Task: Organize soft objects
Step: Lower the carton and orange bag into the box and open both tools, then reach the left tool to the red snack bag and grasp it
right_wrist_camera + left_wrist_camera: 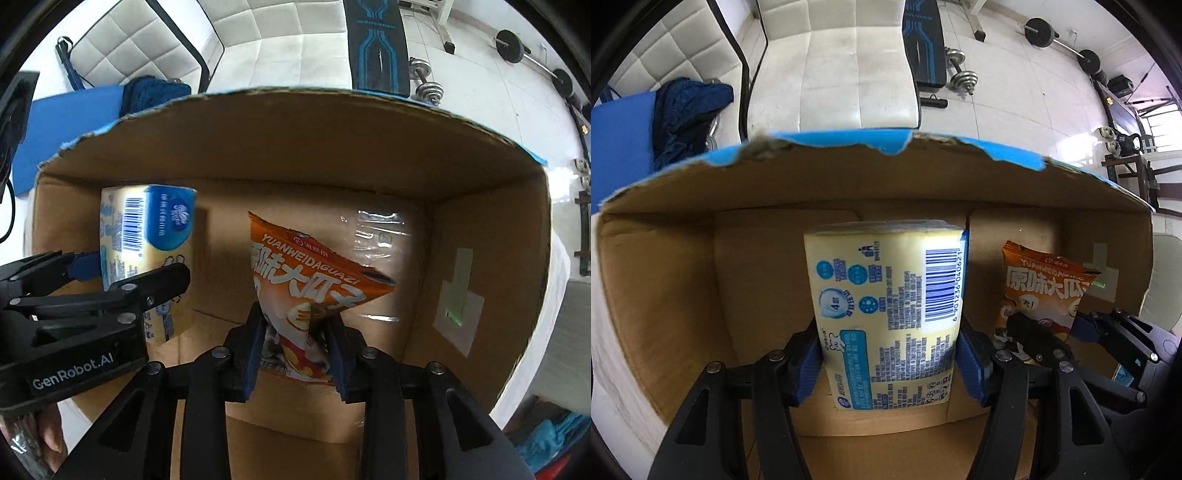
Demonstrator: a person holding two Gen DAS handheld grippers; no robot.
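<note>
My left gripper (pixel 892 360) is shut on a yellow tissue pack (pixel 886 310) with a barcode, held inside an open cardboard box (pixel 849 177). My right gripper (pixel 295 354) is shut on an orange snack bag (pixel 306 280), also held inside the box (pixel 332 147). In the left wrist view the snack bag (pixel 1041 288) and right gripper (pixel 1071 332) show at the right. In the right wrist view the tissue pack (pixel 147 236) and left gripper (pixel 110 273) show at the left. Whether either item touches the box floor is unclear.
A white padded chair (pixel 842 70) stands behind the box. Dark blue cloth (pixel 687 110) lies on a blue mat (pixel 620 133) at the left. Dumbbells (pixel 960 70) and a barbell (pixel 1060 40) lie on the tiled floor at the right.
</note>
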